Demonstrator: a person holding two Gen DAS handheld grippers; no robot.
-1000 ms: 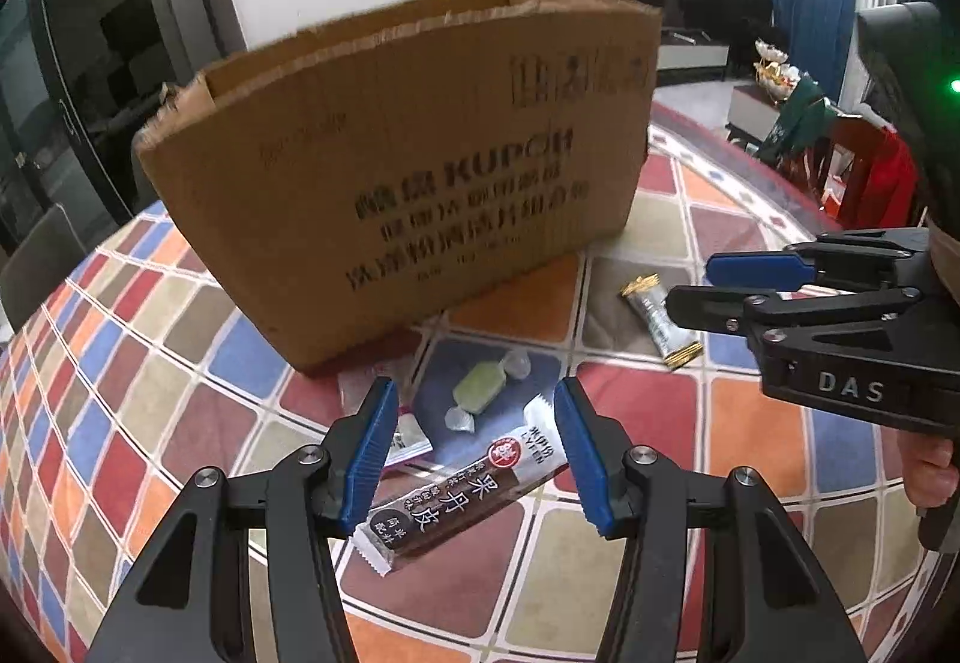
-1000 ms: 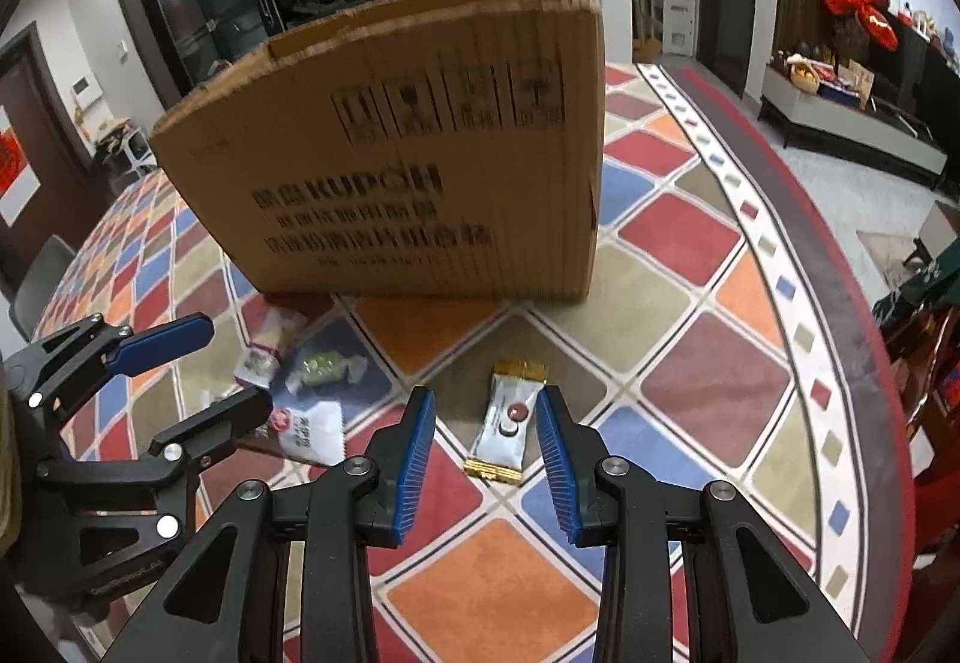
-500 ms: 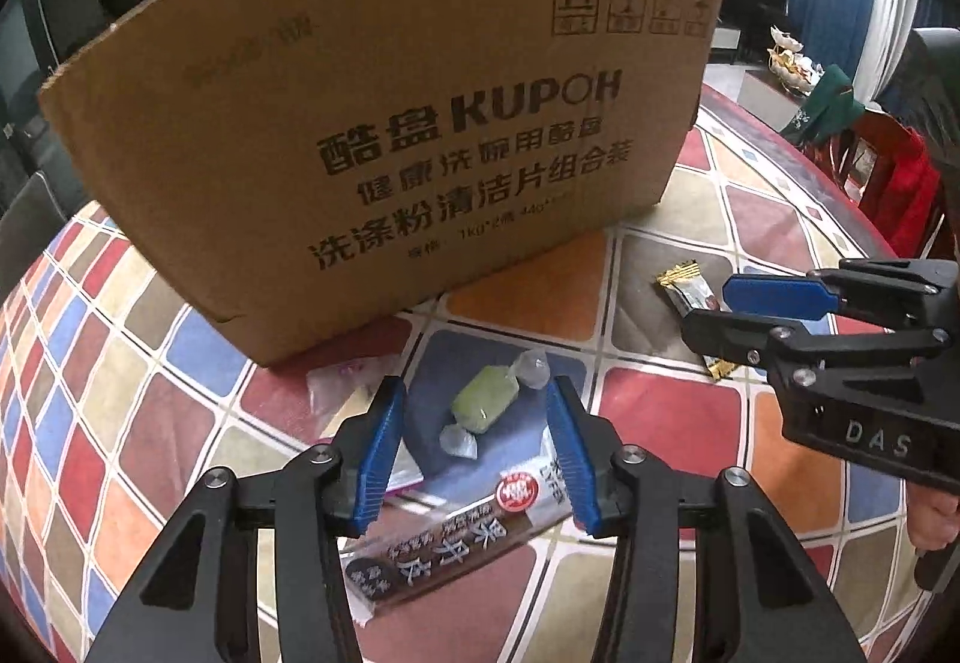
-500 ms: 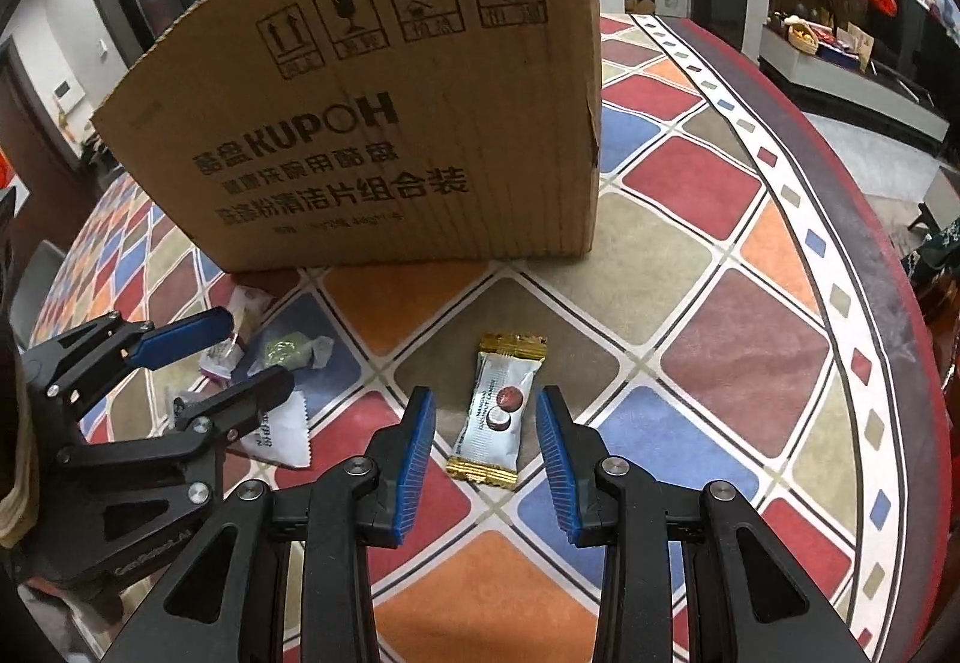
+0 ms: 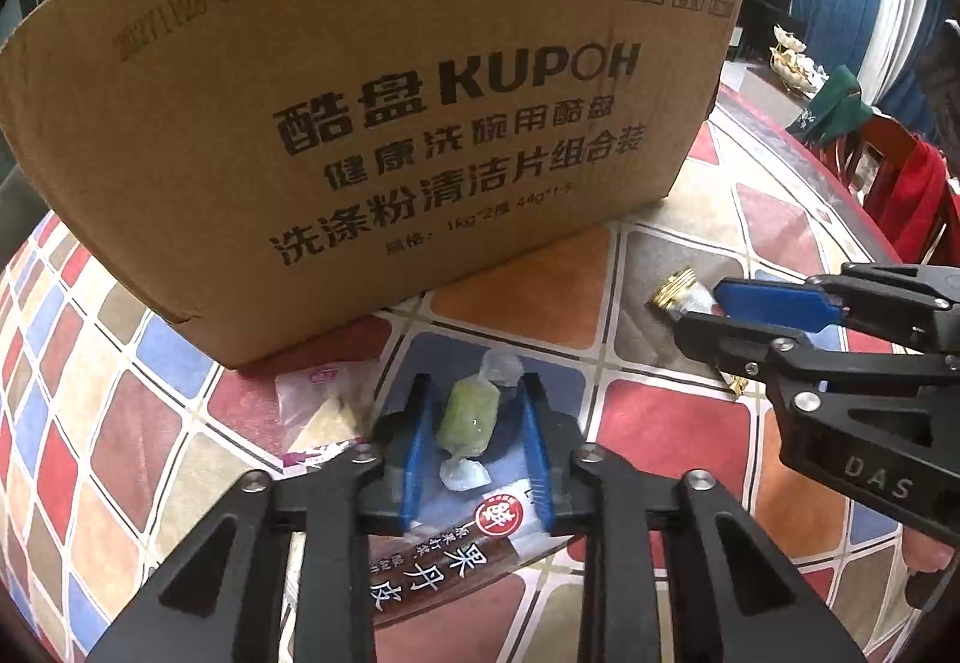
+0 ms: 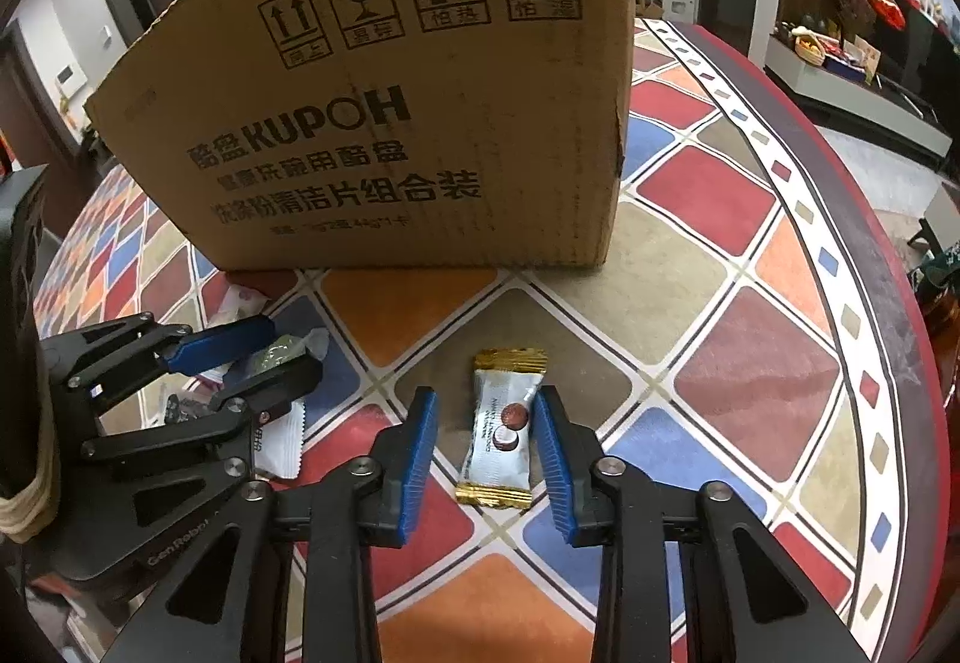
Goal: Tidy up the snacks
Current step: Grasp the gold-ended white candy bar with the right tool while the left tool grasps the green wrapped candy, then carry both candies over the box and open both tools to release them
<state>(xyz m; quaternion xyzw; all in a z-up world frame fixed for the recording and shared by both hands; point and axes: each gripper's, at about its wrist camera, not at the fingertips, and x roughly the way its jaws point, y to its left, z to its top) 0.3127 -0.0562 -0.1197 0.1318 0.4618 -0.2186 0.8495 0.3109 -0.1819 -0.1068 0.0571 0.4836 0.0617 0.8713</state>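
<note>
Closing my left tool [image 5: 471, 438] around the green wrapped candy [image 5: 467, 414], I see the pads on either side of it with thin gaps left, so it is not pinched yet. It lies on the tabletop [image 6: 750, 363] just in front of the cardboard box [image 5: 372, 123], beside a pale sachet [image 5: 306, 399] and touching the end of a brown fruit-leather strip [image 5: 444, 573]. My right tool [image 6: 483, 423] is closing as well, its pads straddling the silver-and-gold packet [image 6: 501, 426]; one pad looks to touch the packet's edge, the other stands clear. The packet sits nearer the tabletop's curved right edge. By my reading nothing is sorted: all four snacks lie loose, and the box's inside is hidden.
</note>
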